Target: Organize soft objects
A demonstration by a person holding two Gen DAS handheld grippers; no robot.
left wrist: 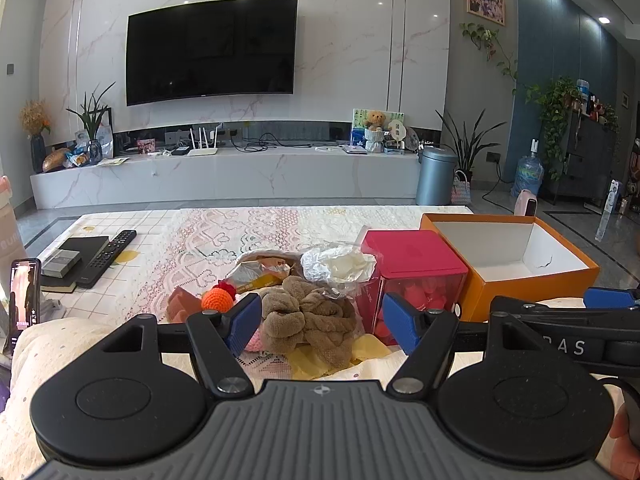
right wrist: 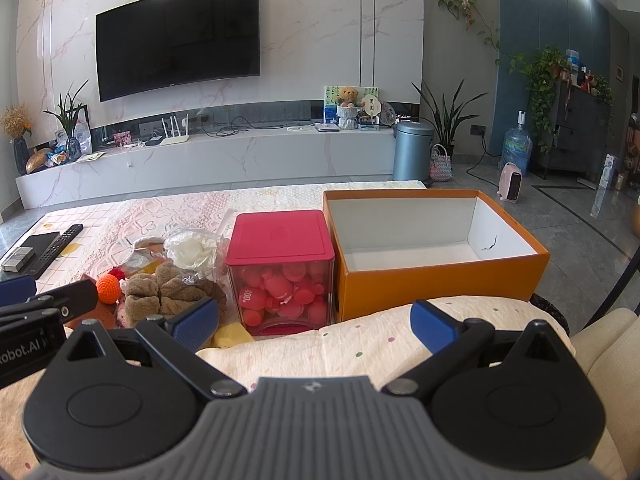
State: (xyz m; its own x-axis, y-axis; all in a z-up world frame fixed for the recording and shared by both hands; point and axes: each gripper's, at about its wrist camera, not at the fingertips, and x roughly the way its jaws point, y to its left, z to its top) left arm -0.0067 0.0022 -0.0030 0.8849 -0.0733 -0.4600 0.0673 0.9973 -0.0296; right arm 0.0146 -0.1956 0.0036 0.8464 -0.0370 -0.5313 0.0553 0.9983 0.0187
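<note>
A brown plush cloth (left wrist: pixel 308 320) (right wrist: pixel 172 288) lies bunched on the lace-covered table, in a heap with an orange crochet ball (left wrist: pixel 217 300) (right wrist: pixel 108 288), a crinkled clear bag of white stuff (left wrist: pixel 340 264) (right wrist: pixel 192 250) and a snack packet (left wrist: pixel 260 272). My left gripper (left wrist: pixel 324 326) stands open just in front of the brown cloth, fingers either side of it, holding nothing. My right gripper (right wrist: pixel 316 326) is open over a cream cushion (right wrist: pixel 360 344), facing an open, empty orange box (left wrist: pixel 512 256) (right wrist: pixel 424 252).
A clear cube with a red lid (left wrist: pixel 412 276) (right wrist: pixel 282 268), filled with red balls, stands between the heap and the orange box. A remote (left wrist: pixel 106 258) (right wrist: pixel 58 250), a dark book and a phone (left wrist: pixel 24 300) lie at the left. TV wall and floor lie beyond.
</note>
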